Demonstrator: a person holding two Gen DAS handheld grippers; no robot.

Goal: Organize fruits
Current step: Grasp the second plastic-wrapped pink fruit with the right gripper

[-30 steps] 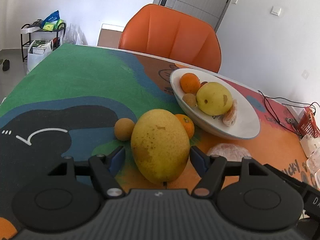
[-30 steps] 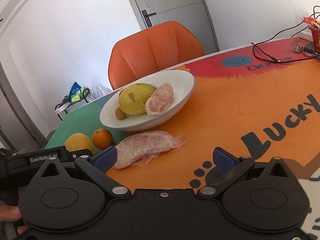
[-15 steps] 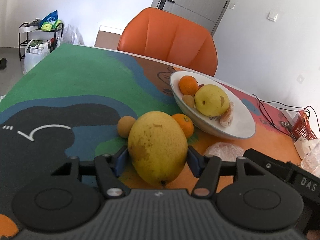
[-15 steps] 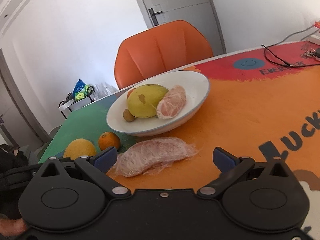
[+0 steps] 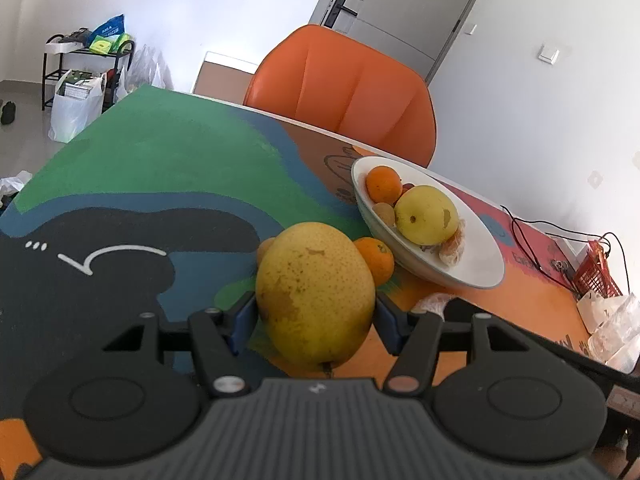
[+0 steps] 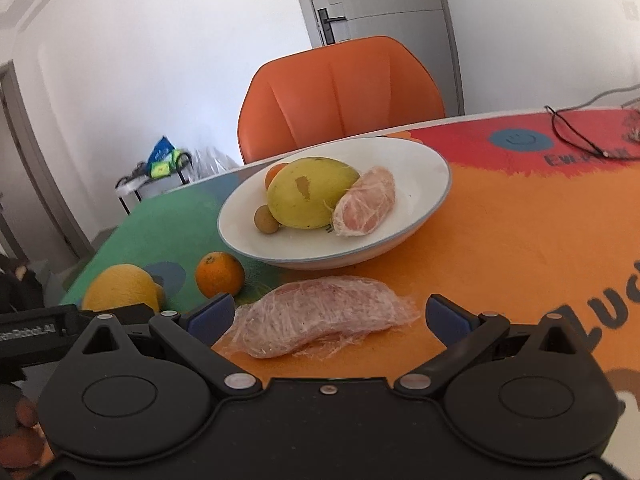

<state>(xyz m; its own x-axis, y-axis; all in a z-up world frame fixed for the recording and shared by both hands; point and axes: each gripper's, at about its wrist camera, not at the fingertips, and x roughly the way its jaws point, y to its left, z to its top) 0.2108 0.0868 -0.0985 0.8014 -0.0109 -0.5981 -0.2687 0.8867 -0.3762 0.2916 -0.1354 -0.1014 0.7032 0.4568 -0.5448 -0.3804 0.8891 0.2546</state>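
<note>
Now your left claw [image 5: 316, 312] clamps big yellow fruit [image 5: 314, 296] at widest girth (secure hold), just above worktop [image 5: 160, 168] near bowl [image 5: 476, 236]. Right claw [image 6: 326, 314], jaws apart, straddles wrapped segment [image 6: 320, 312].

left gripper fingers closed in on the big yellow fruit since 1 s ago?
Yes. The left gripper fingers, earlier apart from the big yellow fruit, now press both its sides.

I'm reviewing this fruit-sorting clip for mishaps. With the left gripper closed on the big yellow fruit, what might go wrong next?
1. The left gripper pinches the big yellow fruit only at its sides; round and bulky, it might slip.
2. The small orange sits right behind it and may get knocked.
3. The white bowl already holds several fruits, so the big one could roll out.
</note>
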